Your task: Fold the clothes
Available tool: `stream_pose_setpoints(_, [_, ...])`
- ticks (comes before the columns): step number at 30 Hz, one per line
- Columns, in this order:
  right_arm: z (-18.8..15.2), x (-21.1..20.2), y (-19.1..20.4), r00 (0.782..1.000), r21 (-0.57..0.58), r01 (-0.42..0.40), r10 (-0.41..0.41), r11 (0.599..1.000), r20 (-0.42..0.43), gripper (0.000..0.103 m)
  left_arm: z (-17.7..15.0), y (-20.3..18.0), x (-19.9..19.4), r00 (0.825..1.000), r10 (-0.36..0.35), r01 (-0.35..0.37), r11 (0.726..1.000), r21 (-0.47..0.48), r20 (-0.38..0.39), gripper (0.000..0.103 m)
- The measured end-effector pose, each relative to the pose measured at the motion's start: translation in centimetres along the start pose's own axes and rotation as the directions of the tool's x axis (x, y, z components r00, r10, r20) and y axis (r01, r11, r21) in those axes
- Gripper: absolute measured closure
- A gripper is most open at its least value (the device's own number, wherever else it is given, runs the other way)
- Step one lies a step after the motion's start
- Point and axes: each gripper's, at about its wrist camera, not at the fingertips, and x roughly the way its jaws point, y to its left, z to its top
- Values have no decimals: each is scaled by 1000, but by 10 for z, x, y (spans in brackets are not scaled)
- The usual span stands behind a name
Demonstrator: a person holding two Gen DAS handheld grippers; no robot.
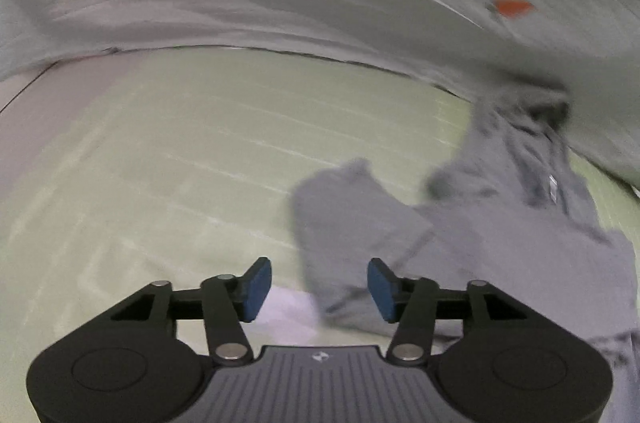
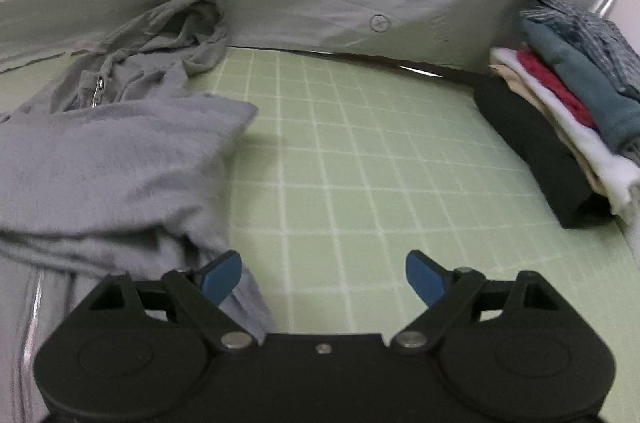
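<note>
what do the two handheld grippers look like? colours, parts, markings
Both match. Left gripper and right gripper: black plastic body, two round housings, black link arms on silver pivot pins, blue finger pads. The left has a ribbed grey centre plate with a small white logo. No cables or sleeves show.

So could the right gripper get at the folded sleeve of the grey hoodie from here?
Probably yes: the right gripper is open, holds nothing, and the grey hoodie lies just to its left on the green mat, uncovered.

The left wrist view is motion-blurred, smearing the grey hoodie (image 1: 500, 223); beside the hoodie, the stack of folded clothes (image 2: 560, 111) runs off the right wrist view's edge.
</note>
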Motion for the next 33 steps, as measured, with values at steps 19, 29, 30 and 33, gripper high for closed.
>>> stream_pose_setpoints(19, [-8,12,-21,988,134,110,-94,985,-121,13,-11,-7,45,998,53,-56,995,88,35,83])
stream_pose_setpoints(29, [-16,-3,-31,992,172,92,-75,981,-104,13,6,24,13,970,-223,242,903,-355,96,93])
stream_pose_setpoints(30, [-18,-5,-33,992,178,91,-74,980,-102,13,8,13,8,961,-257,277,902,-330,105,93])
stream_pose_setpoints(33, [-22,-10,-40,992,200,94,-76,975,-99,13,13,-26,-8,922,-367,386,891,-240,123,93])
